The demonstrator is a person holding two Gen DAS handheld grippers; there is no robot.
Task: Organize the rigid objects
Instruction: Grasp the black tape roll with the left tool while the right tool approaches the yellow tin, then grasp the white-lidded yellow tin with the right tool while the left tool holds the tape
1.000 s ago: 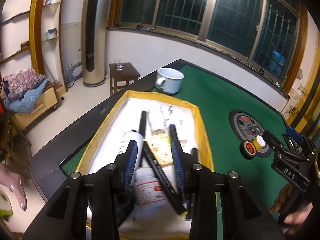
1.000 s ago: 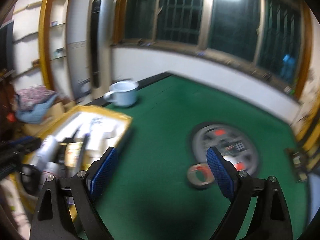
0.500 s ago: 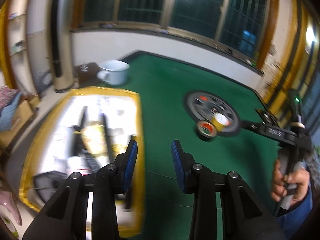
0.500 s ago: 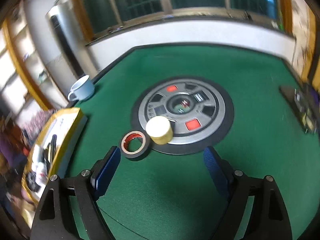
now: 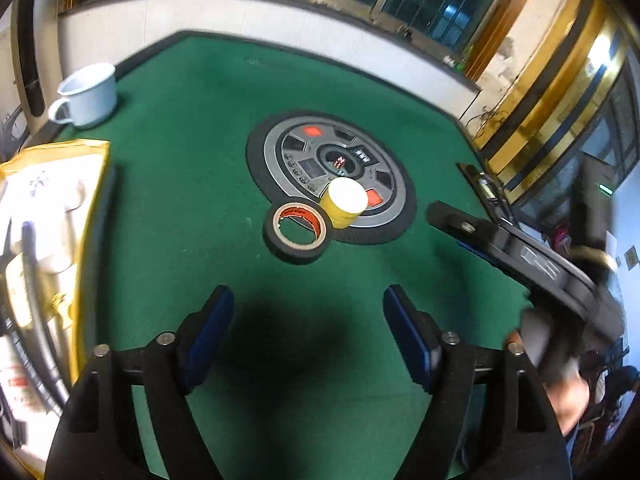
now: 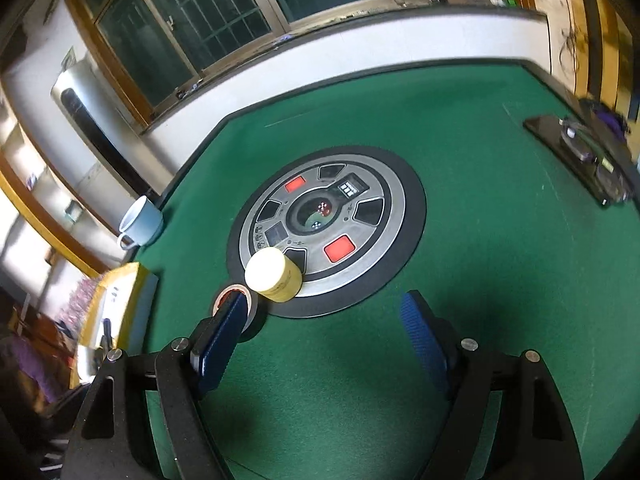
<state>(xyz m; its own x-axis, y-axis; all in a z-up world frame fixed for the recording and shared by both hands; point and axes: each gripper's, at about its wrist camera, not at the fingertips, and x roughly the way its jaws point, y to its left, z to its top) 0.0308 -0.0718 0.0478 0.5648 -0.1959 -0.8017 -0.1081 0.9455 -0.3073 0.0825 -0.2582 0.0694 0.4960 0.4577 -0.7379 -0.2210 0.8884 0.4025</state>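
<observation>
A yellow jar with a white lid [image 5: 345, 202] [image 6: 273, 275] stands on the edge of the round grey dial panel [image 5: 336, 160] [image 6: 332, 220] of the green table. A black tape roll [image 5: 298, 232] lies flat against the jar; in the right wrist view the tape roll [image 6: 236, 296] is partly hidden behind my left finger. My left gripper [image 5: 308, 330] is open and empty, short of the tape roll. My right gripper [image 6: 326, 338] is open and empty, just short of the jar; it also shows in the left wrist view [image 5: 472, 236].
A yellow-rimmed white tray [image 5: 96, 184] [image 6: 128, 300] holding bottles, a black tool and packets sits at the table's left. A pale mug [image 5: 86, 94] [image 6: 142, 222] stands at the far left corner. A dark phone and small items [image 6: 580, 156] lie at the right edge.
My left gripper swung right from over the tray to face the tape roll and jar, and its jaws opened wider. My right gripper moved closer to the jar.
</observation>
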